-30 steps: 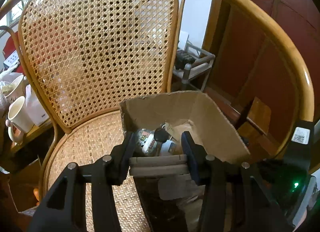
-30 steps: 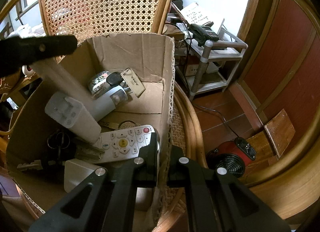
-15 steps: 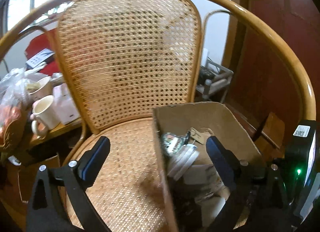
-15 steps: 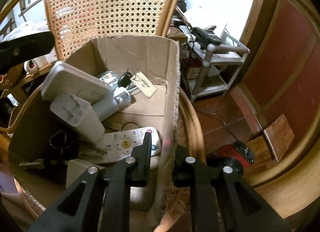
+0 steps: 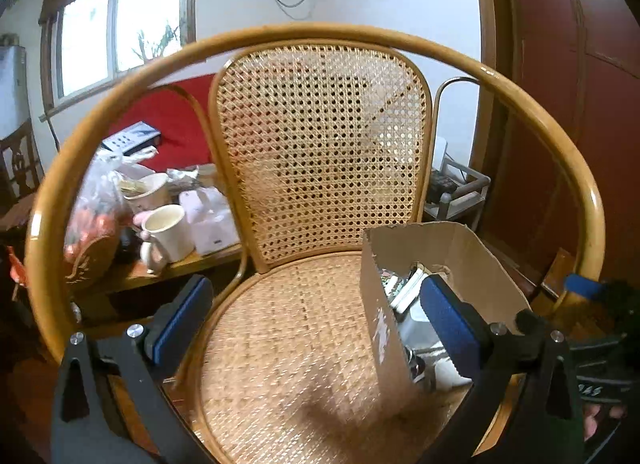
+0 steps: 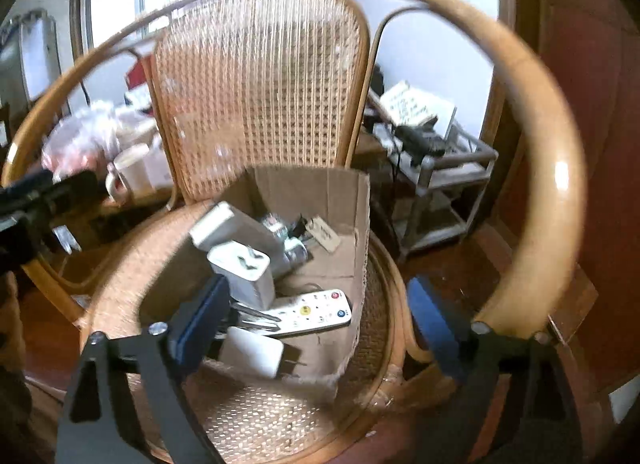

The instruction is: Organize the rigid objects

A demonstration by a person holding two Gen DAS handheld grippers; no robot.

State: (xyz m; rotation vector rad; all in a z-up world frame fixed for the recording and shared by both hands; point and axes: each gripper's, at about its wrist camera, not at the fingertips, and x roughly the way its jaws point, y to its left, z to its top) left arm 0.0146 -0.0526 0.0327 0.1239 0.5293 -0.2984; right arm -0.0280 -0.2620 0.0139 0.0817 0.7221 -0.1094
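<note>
Cardboard box point(image 6: 320, 200) on the right part of the rattan chair point(image 5: 304, 344) seat, holding the rigid objects: a white remote control point(image 6: 310, 310), a white plug adapter point(image 6: 248, 270) and a flat white device point(image 6: 230, 226) (other contents indistinct). Left gripper point(image 5: 320, 322) hovers near the seat, fingers spread wide, empty. Right gripper point(image 6: 316, 314) straddles the box's right wall, fingers likewise spread. A white mug point(image 5: 166, 230) stands on the tabletop point(image 5: 132, 274) at far left.

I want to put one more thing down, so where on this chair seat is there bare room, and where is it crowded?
Bare cane shows on the chair seat between the chair back and the left wall of the cardboard box. The box itself is crowded: remote control, white adapters. The side table is cluttered too.
</note>
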